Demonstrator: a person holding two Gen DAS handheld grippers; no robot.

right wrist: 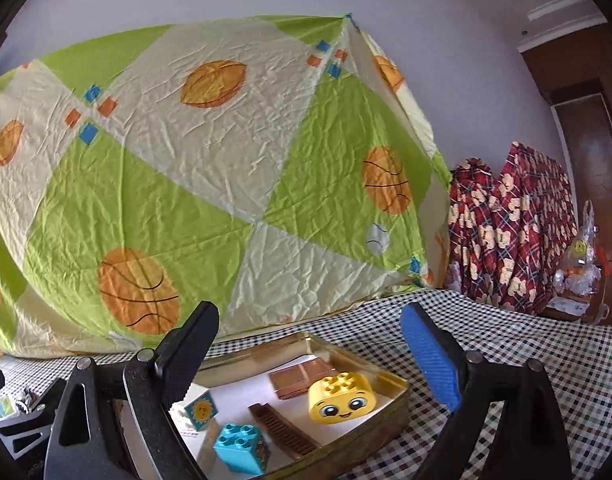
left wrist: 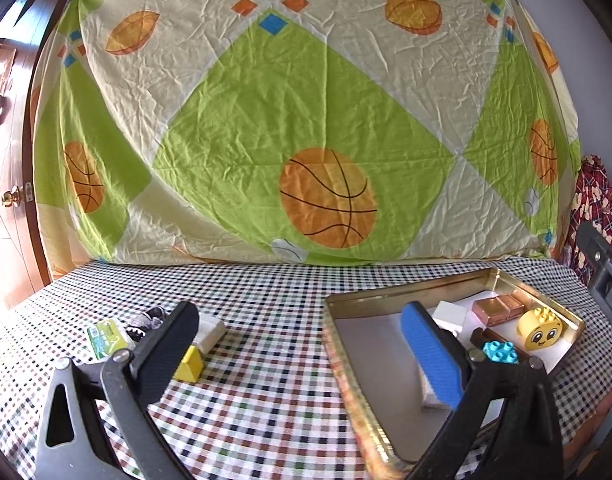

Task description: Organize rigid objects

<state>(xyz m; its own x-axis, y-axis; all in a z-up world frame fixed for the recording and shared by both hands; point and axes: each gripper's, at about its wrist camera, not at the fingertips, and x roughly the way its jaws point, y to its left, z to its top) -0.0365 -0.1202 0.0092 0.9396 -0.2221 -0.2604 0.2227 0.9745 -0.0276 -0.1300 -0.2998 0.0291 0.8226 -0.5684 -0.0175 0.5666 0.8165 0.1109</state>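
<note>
A gold tin tray (left wrist: 365, 300) (right wrist: 389, 404) stands on the checked table. In it lie a yellow face brick (left wrist: 539, 330) (right wrist: 339, 398), a cyan brick (left wrist: 499, 351) (right wrist: 238, 446), a copper block (left wrist: 497, 306) (right wrist: 302, 378), a brown comb-like piece (right wrist: 284, 430) and a white sun block (right wrist: 200, 410). My left gripper (left wrist: 302, 360) is open and empty, low over the table at the tray's left edge. Left of it lie a yellow wedge (left wrist: 190, 366), a white block (left wrist: 210, 332) and a green card (left wrist: 106, 338). My right gripper (right wrist: 309, 364) is open and empty above the tray.
A basketball-print sheet (left wrist: 306, 120) hangs behind the table. A dark metal clip (left wrist: 150, 320) lies by the white block. Red patterned cloth (right wrist: 509, 224) stands at the right. A wooden door (left wrist: 10, 184) is at the far left. The other gripper's body (left wrist: 603, 276) shows at the right edge.
</note>
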